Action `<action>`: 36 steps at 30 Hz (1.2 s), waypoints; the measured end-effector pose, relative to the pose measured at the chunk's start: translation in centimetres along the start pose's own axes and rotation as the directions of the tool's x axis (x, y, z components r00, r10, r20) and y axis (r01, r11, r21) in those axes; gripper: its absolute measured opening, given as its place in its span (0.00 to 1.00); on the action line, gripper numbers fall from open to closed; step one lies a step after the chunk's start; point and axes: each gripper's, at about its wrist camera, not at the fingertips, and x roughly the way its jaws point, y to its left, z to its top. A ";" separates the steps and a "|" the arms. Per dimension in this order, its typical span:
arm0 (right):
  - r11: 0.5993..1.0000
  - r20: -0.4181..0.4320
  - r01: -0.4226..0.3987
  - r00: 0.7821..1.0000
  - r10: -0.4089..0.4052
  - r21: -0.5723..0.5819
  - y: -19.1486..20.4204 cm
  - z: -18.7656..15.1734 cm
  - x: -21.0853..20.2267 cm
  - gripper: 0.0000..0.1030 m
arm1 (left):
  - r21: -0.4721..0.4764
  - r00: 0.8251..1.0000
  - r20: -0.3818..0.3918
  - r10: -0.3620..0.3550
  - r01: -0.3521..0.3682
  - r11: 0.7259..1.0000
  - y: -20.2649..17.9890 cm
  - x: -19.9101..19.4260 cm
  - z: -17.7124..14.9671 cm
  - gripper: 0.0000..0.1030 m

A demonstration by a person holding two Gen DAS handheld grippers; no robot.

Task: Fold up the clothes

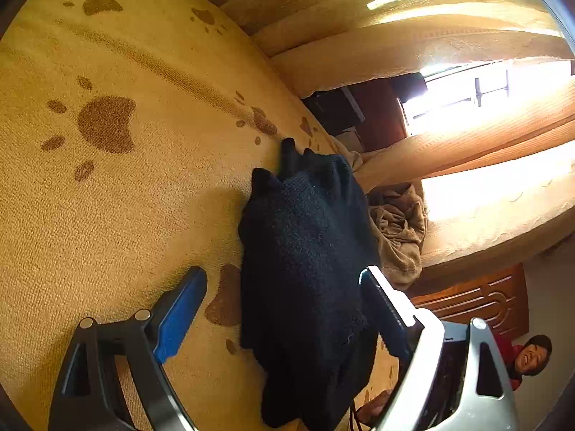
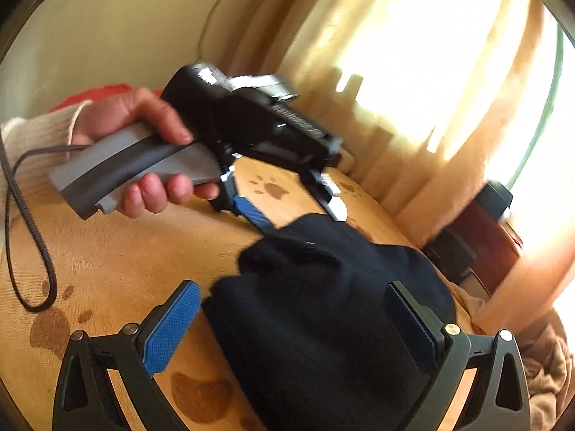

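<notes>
1. A black knit (image 1: 305, 251) lies in a thick bundle on a yellow paw-print blanket (image 1: 107, 197), its near end running down between the left gripper's fingers, its far end bunched toward the blanket's edge

2. The left gripper (image 1: 284, 287) stands wide, blue pad (image 1: 179, 316) resting clear on the bare blanket; whether the other finger touches the wool cannot be told, but nothing is pinched. The spread looks meant to straddle the bundle's width before any grasp

3. Seen from the right wrist, the right gripper (image 2: 291, 309) is equally wide, and the knit (image 2: 323, 305) fills most of the space between its fingers with no pad pressing on it. Both tools appear to frame the same garment from different sides, as if to take two edges for a fold

4. A hand (image 2: 143, 151) in a cream sleeve grips the grey handle of the left tool (image 2: 287, 212), tips angled down to the knit's far edge; a black cord (image 2: 32, 233) loops over the blanket beside it and could snag in a sweep that way

5. Open room lies on the left gripper's blue-pad side, a broad stretch of bare blanket good for spreading the knit flat

6. The opposite side is tight: the blanket's edge drops near the knit toward curtains (image 1: 431, 36) and a crumpled tan cloth (image 1: 395, 230), so a fold swung that way risks spilling off

7. Judged from the bundled shape, folding is partly done or awaiting a fresh lay-out
</notes>
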 end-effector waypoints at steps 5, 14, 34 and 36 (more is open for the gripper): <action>0.997 -0.051 0.034 0.998 -0.038 -0.067 1.9 2.4 3.5 0.99 | -0.022 0.999 0.025 -0.033 0.033 0.999 0.7 -1.1 0.1 0.87; 0.998 -0.212 0.050 0.975 -0.059 -0.047 0.9 2.9 8.8 0.71 | -0.014 0.998 0.037 -0.054 0.054 0.998 1.3 -1.7 0.4 0.87; 0.993 -0.185 0.113 0.976 -0.116 -0.026 -1.0 1.6 7.3 0.43 | -0.036 0.991 0.034 -0.126 0.128 0.991 1.7 -1.8 0.6 0.89; 0.994 -0.178 0.112 0.978 -0.110 0.000 -1.6 1.6 7.0 0.36 | -0.038 0.990 0.034 -0.137 0.139 0.990 1.7 -1.9 0.7 0.90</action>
